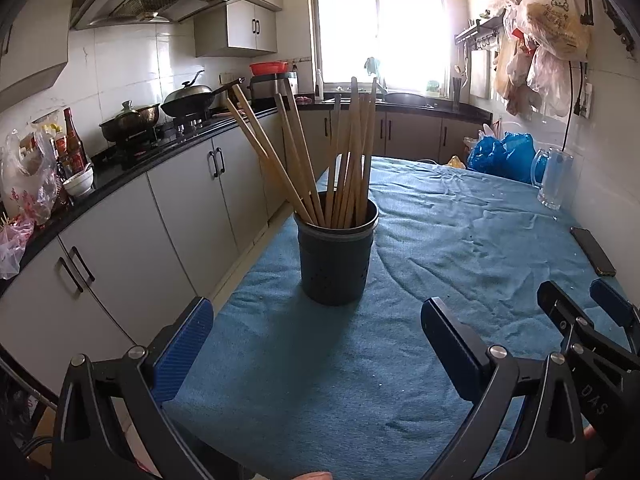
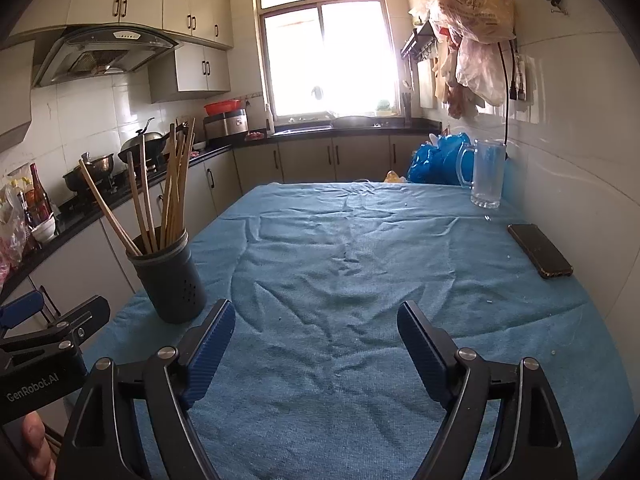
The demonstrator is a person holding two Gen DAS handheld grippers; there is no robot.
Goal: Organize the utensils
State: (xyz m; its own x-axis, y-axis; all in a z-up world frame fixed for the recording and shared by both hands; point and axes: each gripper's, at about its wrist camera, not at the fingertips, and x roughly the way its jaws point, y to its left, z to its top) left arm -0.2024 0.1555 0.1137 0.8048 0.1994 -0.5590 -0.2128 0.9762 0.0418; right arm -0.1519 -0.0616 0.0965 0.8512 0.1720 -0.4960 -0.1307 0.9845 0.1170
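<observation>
A dark grey perforated holder (image 1: 335,258) stands upright on the blue cloth-covered table (image 1: 460,248), with several wooden chopsticks (image 1: 348,156) standing in it. My left gripper (image 1: 316,320) is open and empty, just short of the holder, which sits centred ahead of its jaws. In the right wrist view the holder (image 2: 172,280) with the chopsticks (image 2: 172,192) stands at the left, beside my open, empty right gripper (image 2: 316,320). The right gripper's fingers (image 1: 560,308) show at the lower right of the left wrist view; the left gripper's fingers (image 2: 84,312) show at the lower left of the right wrist view.
A black phone (image 2: 540,250) lies near the table's right edge. A glass mug (image 2: 486,174) and blue plastic bags (image 2: 436,160) are at the far right corner. A counter with pots and bottles (image 1: 132,128) runs along the left. Bags hang on the right wall (image 1: 548,28).
</observation>
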